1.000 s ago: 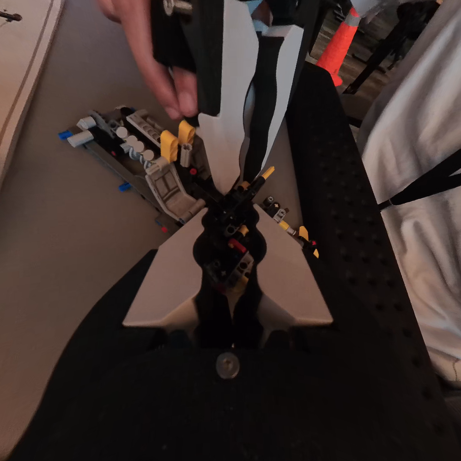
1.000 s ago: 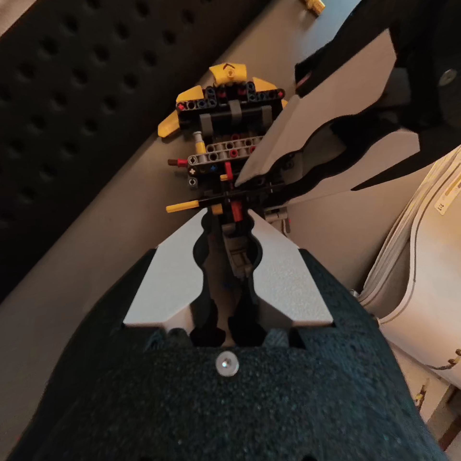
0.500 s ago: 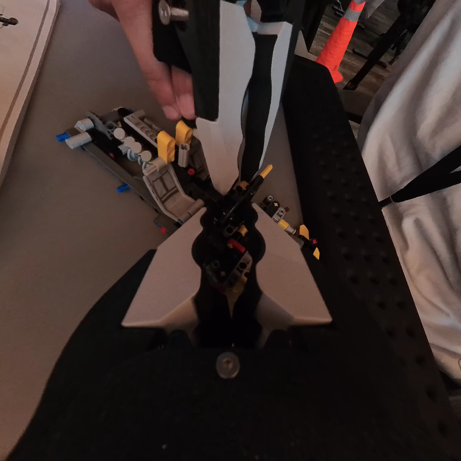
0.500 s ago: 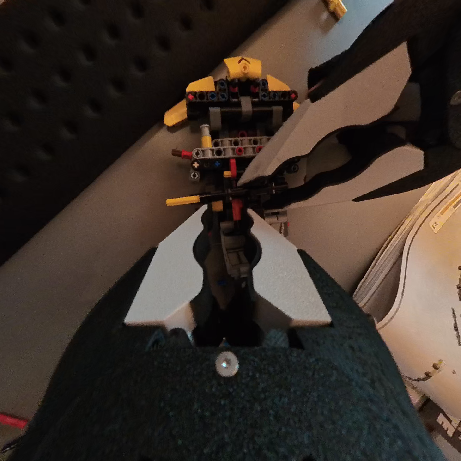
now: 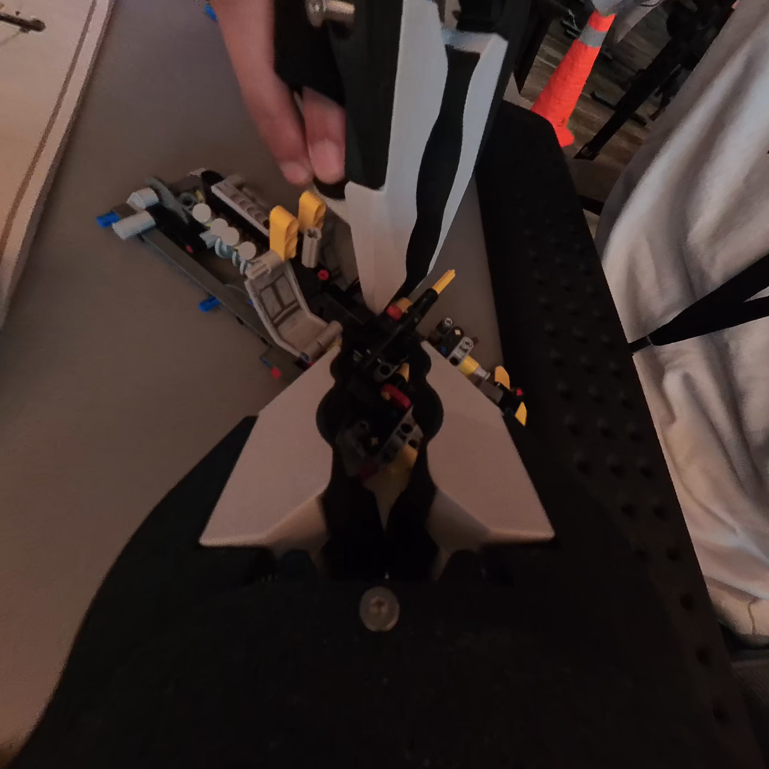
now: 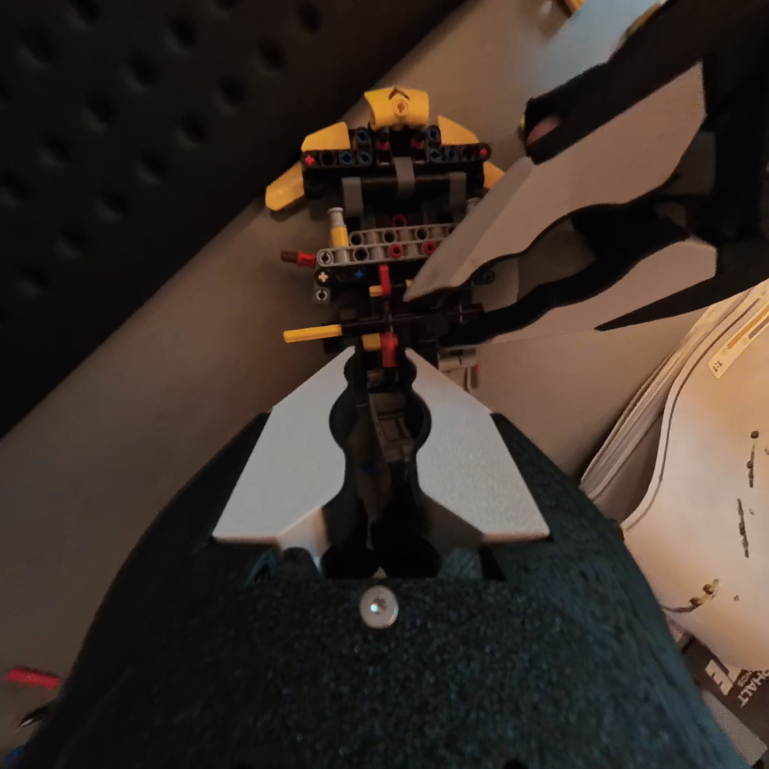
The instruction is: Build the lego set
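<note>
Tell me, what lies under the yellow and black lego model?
The lego model rests on the grey table, between both claws. The table directly beneath it is covered, so anything there cannot be seen.

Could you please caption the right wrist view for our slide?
Both tongs, right and left, meet at the yellow-and-black lego model on the table.

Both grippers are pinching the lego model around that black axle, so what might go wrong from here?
1. The black axle with the yellow tip sticks out sideways, so a squeeze from either the left gripper or right gripper could skew it.
2. The long lego model lies mostly unsupported on the table; twisting might pop joints.
</note>
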`<move>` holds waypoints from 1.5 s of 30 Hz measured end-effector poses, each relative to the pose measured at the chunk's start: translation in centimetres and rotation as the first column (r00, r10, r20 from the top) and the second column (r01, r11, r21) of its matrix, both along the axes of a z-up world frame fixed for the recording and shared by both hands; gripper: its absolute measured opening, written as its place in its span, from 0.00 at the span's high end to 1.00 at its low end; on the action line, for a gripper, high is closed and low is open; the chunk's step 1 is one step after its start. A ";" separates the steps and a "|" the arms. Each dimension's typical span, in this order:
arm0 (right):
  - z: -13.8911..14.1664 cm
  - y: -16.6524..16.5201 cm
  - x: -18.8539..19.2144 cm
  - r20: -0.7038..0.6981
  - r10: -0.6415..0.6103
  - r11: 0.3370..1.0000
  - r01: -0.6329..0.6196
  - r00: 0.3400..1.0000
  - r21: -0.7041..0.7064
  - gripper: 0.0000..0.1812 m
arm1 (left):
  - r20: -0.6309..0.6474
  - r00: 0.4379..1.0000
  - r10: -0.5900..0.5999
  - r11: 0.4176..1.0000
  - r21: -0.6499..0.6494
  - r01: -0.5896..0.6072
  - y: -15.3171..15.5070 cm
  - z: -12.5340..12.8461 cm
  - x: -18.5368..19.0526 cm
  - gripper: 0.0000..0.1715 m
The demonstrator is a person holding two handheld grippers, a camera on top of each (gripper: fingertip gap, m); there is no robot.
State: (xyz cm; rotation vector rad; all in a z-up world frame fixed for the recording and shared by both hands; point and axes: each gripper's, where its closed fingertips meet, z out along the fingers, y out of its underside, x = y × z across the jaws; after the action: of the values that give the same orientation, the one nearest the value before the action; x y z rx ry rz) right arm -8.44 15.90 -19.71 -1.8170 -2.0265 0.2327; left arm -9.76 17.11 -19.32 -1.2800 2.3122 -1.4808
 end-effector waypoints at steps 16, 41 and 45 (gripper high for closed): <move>0.3 -3.4 1.6 -0.329 -0.389 0.920 0.384 0.860 -0.083 0.85 | -0.071 0.997 0.034 0.999 0.034 -0.031 1.3 -1.1 -0.9 0.78; -1.8 -2.1 0.0 -0.429 -0.860 0.392 0.895 0.275 -0.212 0.92 | -0.222 0.971 0.089 0.992 -0.063 -0.105 1.4 -1.7 -1.1 0.74; -1.9 -2.2 -0.3 -0.431 -0.855 0.406 0.889 0.288 -0.211 0.95 | -0.193 0.974 0.115 0.993 -0.014 -0.120 1.4 -1.9 -1.0 0.75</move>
State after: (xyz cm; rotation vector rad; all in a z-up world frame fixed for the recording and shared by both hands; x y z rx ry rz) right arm -8.79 13.72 -21.58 -2.2413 -0.4562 0.2278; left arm -10.72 18.48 -21.25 -1.6024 2.2883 -1.4110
